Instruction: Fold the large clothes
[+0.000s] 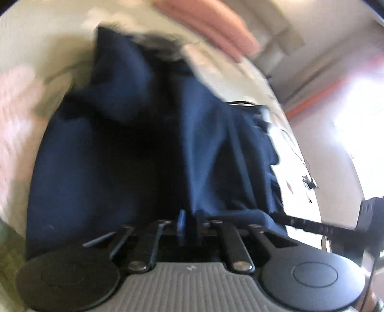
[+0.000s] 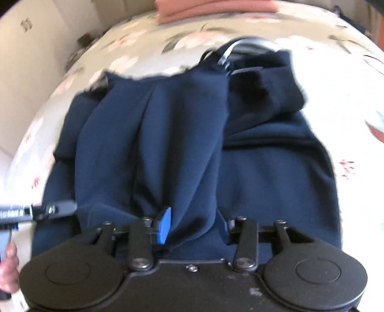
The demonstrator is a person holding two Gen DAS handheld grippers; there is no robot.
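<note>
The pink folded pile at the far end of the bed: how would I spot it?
Start from the floral bedsheet that covers the bed. Look past the navy garment spread on it, to the far edge. There lies the pink folded pile: plain salmon pink, neatly stacked, unlike the dark rumpled garment.

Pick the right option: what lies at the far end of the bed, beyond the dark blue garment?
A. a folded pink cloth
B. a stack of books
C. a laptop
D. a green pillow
A: a folded pink cloth rests on the flowered bed cover beyond the dark blue garment.
</note>
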